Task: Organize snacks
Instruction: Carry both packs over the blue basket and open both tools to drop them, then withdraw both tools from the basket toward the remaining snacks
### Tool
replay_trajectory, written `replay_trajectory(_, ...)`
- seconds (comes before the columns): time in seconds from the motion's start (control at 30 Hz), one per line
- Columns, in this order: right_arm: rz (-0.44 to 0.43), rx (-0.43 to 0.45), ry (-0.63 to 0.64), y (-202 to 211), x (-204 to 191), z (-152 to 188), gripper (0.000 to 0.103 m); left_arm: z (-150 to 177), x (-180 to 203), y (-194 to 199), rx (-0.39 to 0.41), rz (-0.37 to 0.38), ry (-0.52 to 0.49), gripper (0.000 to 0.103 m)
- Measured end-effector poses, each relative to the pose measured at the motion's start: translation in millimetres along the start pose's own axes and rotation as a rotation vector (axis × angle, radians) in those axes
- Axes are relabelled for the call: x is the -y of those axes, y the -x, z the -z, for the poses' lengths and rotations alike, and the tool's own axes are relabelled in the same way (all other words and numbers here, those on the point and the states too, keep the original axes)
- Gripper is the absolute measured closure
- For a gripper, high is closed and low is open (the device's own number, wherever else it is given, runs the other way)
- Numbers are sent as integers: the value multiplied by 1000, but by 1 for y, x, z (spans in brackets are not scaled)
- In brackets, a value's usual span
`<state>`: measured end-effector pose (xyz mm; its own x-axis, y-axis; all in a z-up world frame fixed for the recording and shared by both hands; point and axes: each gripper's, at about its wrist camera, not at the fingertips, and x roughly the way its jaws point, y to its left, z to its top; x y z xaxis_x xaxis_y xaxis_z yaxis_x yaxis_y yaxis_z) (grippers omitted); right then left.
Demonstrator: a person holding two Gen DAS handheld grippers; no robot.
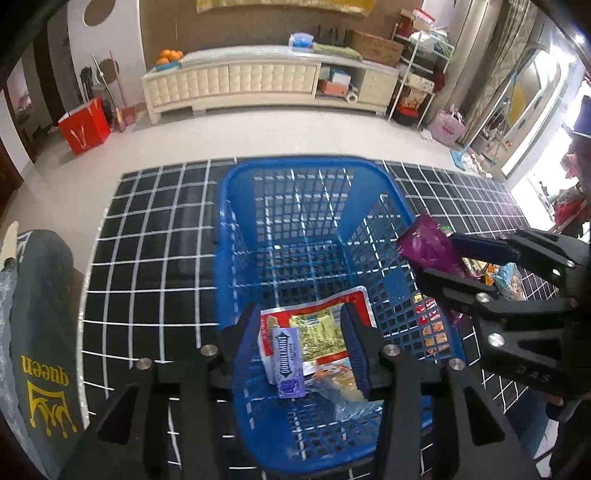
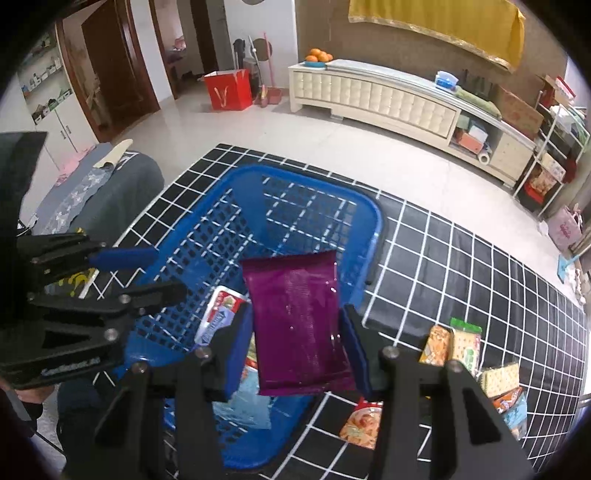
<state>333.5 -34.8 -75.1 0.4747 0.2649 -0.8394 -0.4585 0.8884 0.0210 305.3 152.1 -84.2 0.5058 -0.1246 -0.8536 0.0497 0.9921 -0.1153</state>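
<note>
The right gripper (image 2: 299, 347) has its jaws clenched on the purple packet (image 2: 297, 325), long axis pointing ahead over the blue basket (image 2: 373, 236), while the left gripper (image 1: 299, 345) hangs released above the snacks already inside.

A long cream cabinet (image 1: 236, 79) (oranges (image 1: 169, 56) on top) lines the brown wall (image 1: 240, 33) above pale floor tiles (image 1: 258, 136).

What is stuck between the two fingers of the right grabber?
A shiny purple snack packet. The right gripper pinches it above the blue basket, clearest in the right wrist view.
</note>
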Motion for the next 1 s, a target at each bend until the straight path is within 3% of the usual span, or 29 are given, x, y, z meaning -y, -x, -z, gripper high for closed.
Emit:
replay_trajectory(0.13, -15, -40, 5, -10, -14, -5, 51, 5, -16, 13, 9, 28, 18, 59)
replay_trajectory(0.4, -28, -162, 36, -51, -38, -1, 51, 19, -47, 10, 12, -51, 31, 59)
replay_trajectory(0.67, 4, -186, 60, -64, -54, 3, 49, 29, -52, 6, 0, -35, 27, 59)
replay_trajectory(0.8, -7, -206, 55, -59, -55, 6, 28, 33, -48, 15, 19, -26, 19, 59)
replay_trajectory(1.0, -2, -151, 59, -26, -57, 11, 26, 39, -35, 33, 26, -33, 2, 59)
